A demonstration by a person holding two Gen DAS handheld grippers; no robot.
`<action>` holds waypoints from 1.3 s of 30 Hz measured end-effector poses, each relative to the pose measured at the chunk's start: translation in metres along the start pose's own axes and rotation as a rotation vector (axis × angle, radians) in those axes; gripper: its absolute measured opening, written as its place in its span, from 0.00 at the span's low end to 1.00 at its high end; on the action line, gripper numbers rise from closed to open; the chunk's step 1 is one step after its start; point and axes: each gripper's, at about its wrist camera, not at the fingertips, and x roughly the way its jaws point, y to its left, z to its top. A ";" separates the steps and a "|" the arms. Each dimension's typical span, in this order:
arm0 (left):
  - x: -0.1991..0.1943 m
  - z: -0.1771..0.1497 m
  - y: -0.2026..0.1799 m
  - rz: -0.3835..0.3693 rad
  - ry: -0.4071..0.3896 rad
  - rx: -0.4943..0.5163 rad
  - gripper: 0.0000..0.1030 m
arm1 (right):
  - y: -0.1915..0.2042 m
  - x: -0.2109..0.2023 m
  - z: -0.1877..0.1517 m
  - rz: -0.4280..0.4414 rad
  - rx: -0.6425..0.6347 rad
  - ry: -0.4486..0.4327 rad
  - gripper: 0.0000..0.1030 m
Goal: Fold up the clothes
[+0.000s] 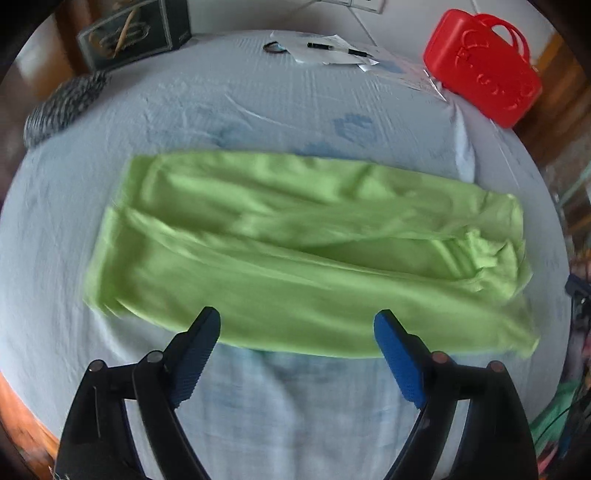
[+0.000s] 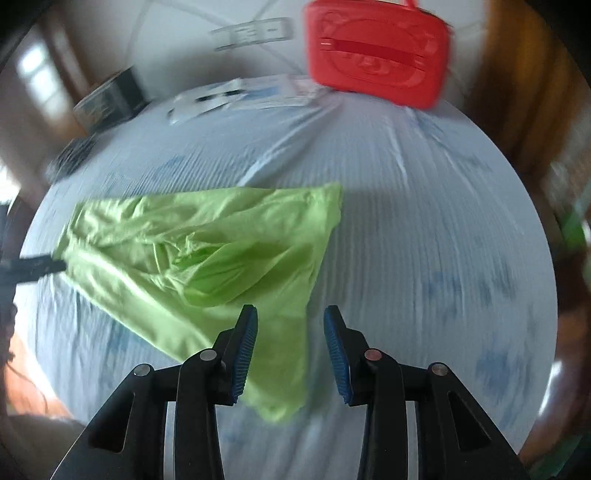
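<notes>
On the round desk (image 1: 258, 96) with its pale blue cloth, the left wrist view runs from a grey speckled knit bundle (image 1: 64, 105) at about ten o'clock, past a dark printed box (image 1: 135, 33) at eleven, to loose papers (image 1: 332, 50) with a black pen (image 1: 338, 48) at twelve, and a red plastic case (image 1: 484, 64) at one o'clock. The green garment (image 1: 295, 251) lies flat across the middle, folded into a long band (its layers overlapping lengthwise), with a bunched part near its right end. The left claw (image 1: 297, 321) hangs over the garment's near edge at six o'clock, its blue pads spread wide and holding nothing.

In the right wrist view, which is smeared by motion, the garment (image 2: 207, 258) spreads from nine o'clock towards the centre, and one corner trails down to six o'clock. The right claw (image 2: 290, 317) stands open over that trailing corner, cloth showing between its two pads but not pinched. The red case (image 2: 376, 55) sits at twelve o'clock, and a dark tip of the other tool (image 2: 33, 266) touches the garment's left edge at nine.
</notes>
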 end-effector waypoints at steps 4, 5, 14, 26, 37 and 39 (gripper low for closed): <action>0.009 -0.030 -0.054 0.029 0.021 -0.168 0.83 | -0.018 0.014 0.012 0.094 -0.190 0.019 0.36; 0.011 -0.036 -0.066 0.012 0.028 -0.197 0.83 | -0.019 0.015 0.013 0.112 -0.222 0.028 0.36; 0.011 -0.065 -0.167 0.042 0.023 -0.239 0.83 | -0.029 0.023 0.022 0.223 -0.396 0.085 0.36; 0.031 -0.072 -0.252 0.149 -0.007 -0.536 0.85 | -0.064 0.052 0.050 0.391 -0.639 0.117 0.23; 0.067 -0.069 -0.318 0.331 0.028 -0.851 0.86 | -0.087 0.095 0.086 0.520 -0.952 0.124 0.30; 0.076 -0.071 -0.321 0.341 0.048 -0.890 0.86 | -0.085 0.101 0.091 0.544 -0.976 0.124 0.30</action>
